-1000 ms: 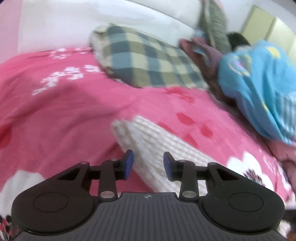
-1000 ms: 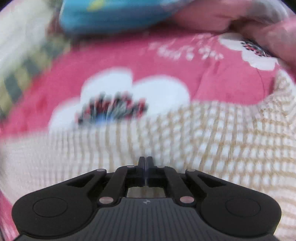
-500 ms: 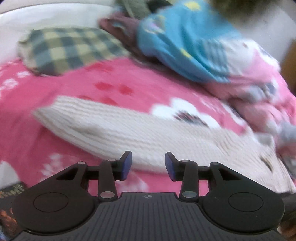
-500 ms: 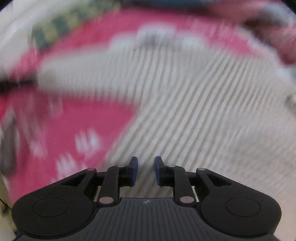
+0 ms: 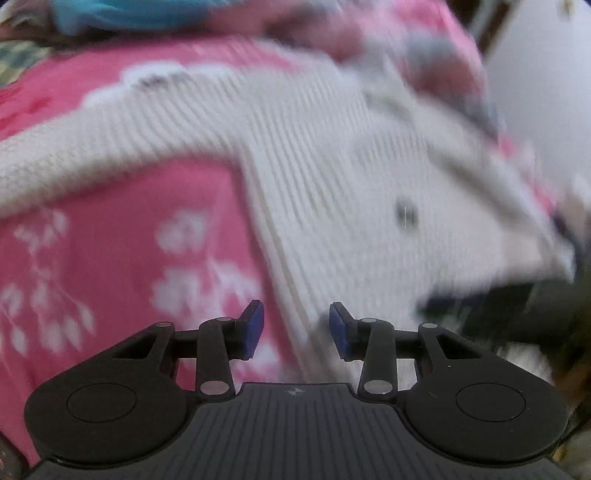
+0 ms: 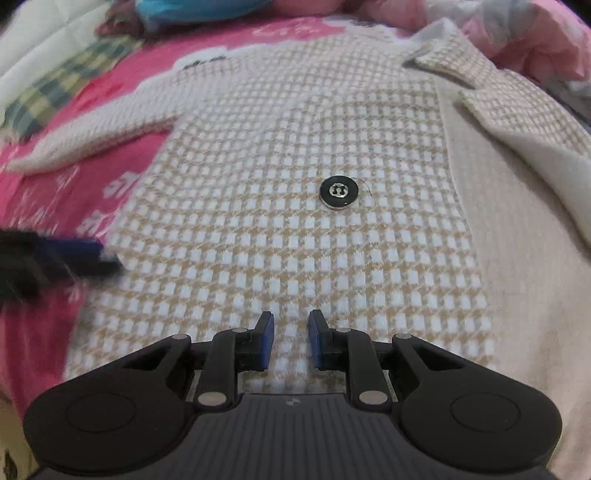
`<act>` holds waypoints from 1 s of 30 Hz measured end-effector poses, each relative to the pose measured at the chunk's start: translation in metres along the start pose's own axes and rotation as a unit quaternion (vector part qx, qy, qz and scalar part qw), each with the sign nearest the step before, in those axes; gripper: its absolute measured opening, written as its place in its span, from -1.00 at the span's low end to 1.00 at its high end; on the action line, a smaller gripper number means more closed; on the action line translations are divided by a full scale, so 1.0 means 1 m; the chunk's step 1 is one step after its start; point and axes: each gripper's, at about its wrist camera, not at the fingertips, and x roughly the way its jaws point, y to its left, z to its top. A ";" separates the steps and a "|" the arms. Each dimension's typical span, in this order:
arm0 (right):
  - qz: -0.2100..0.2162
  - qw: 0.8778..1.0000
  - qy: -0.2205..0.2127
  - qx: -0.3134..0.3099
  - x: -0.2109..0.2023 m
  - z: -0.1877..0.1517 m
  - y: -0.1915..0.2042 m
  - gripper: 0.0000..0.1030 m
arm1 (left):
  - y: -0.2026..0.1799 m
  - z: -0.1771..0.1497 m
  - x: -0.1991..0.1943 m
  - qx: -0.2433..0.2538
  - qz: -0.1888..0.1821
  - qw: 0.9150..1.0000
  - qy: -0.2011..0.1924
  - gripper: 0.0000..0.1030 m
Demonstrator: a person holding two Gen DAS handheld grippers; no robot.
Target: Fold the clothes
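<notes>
— Where is the garment?

— I see the checked jacket lying flat on the bed, spread over the pink floral bedspread, one sleeve stretched out to the side and the collar at the far end. A black button sits on the front panel.

— And your right gripper?

— Its fingers stand apart over the front panel with nothing between them.

— The left gripper?

— Fingers parted too, empty, over the jacket's side edge where it meets the bedspread (that view is badly blurred). From the right wrist I see it at the left edge of the picture, beside the jacket's side.

— Anything else?

— A plaid pillow and a blue cloth beyond the jacket.
</notes>
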 end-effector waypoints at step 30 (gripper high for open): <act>0.144 0.953 0.048 0.261 0.110 0.213 -0.226 -0.36 | -0.156 0.003 0.042 -0.096 0.075 0.993 -0.009 -0.24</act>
